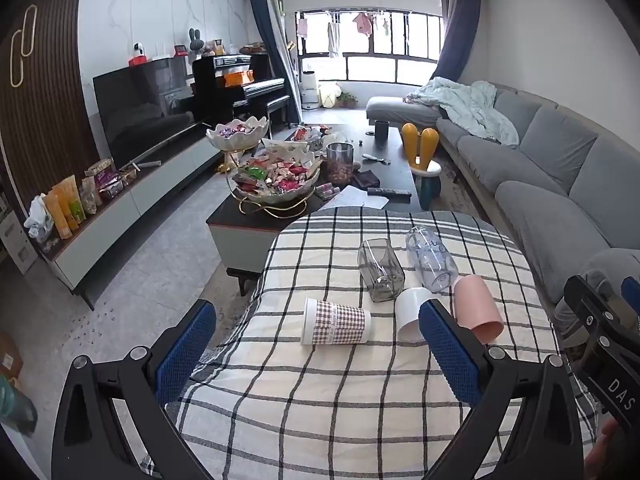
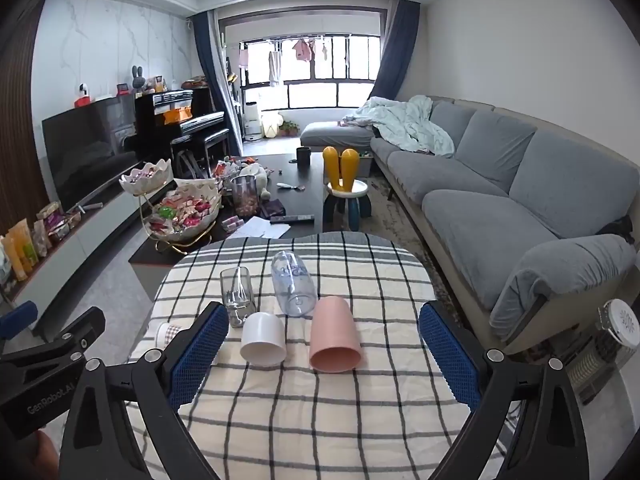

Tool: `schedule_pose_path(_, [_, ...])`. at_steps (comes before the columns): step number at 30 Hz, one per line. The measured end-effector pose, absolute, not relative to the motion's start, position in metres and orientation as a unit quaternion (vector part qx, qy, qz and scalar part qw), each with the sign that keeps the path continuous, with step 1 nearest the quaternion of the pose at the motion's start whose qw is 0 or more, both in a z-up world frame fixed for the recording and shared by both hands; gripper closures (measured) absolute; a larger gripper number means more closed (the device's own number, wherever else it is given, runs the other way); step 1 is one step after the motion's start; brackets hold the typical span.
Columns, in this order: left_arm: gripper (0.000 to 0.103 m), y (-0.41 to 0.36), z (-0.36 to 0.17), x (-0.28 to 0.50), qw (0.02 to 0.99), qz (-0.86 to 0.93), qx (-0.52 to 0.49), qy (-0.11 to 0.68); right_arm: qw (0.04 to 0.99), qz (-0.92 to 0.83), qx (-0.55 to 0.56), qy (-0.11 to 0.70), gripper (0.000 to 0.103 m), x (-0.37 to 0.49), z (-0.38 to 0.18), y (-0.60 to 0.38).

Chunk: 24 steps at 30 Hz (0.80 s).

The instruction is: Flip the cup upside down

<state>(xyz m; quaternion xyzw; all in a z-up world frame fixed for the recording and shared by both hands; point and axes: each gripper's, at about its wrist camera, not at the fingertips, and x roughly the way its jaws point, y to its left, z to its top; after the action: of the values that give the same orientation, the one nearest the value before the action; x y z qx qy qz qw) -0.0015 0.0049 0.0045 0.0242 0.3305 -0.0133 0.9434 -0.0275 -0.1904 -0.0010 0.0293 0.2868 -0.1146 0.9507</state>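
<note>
Both jaws spread wide, holding nothing, left gripper [image 1: 316,344] and right gripper [image 2: 322,350] hovering over the tabletop [image 2: 320,420]. Ahead, five cups on their sides, pink cup [image 2: 335,334] and white cup [image 2: 264,339] nearest. Probably laid down so for gripping and turning mouth-down.

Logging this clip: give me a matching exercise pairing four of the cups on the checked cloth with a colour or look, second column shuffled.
All lie on their sides.

Column 1
1. cup nearest the sofa
2. cup just left of it
3. cup farthest left
4. square glass

Column 2
A. smoky grey, see-through
B. plain white
C. pink
D. white with a brown checked band

Pairs: 1-C, 2-B, 3-D, 4-A
</note>
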Motion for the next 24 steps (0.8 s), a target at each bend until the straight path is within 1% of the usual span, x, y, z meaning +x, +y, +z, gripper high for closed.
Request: schedule_pose_path(24, [0.000,0.0028,0.0039,-0.0010,0.943,-0.011,0.025,0.331,0.950,-0.114,0.033,0.288,0.007,-0.0282,-0.0009,-0.1918])
